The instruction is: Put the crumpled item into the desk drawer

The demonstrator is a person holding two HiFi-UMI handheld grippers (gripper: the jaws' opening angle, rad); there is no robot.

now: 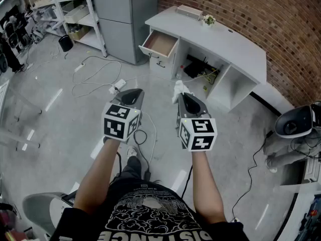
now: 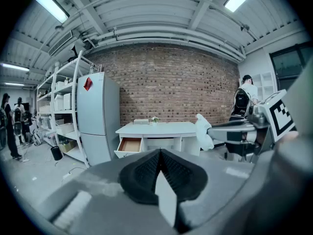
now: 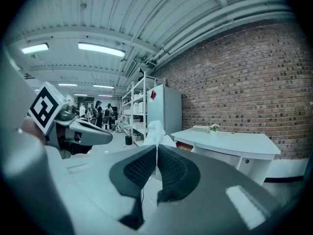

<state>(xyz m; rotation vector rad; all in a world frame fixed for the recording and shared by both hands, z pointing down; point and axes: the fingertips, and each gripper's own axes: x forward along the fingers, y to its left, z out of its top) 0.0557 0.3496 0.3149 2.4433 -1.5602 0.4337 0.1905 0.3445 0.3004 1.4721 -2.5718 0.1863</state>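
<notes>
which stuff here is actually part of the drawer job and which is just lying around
Job:
- crumpled white item, clamped in right gripper
- open drawer
- white desk

Lying about:
- floor cables
- grey cabinet
- small plant
- black bin

Bright overhead strip lights (image 2: 51,6); fisheye w/ dark corners, soft foreground

We wear a black T-shirt (image 1: 150,216) with white print; grey left tool (image 1: 131,95) and right tool (image 1: 184,98) bear black-and-white marker cubes (image 1: 120,122).
</notes>
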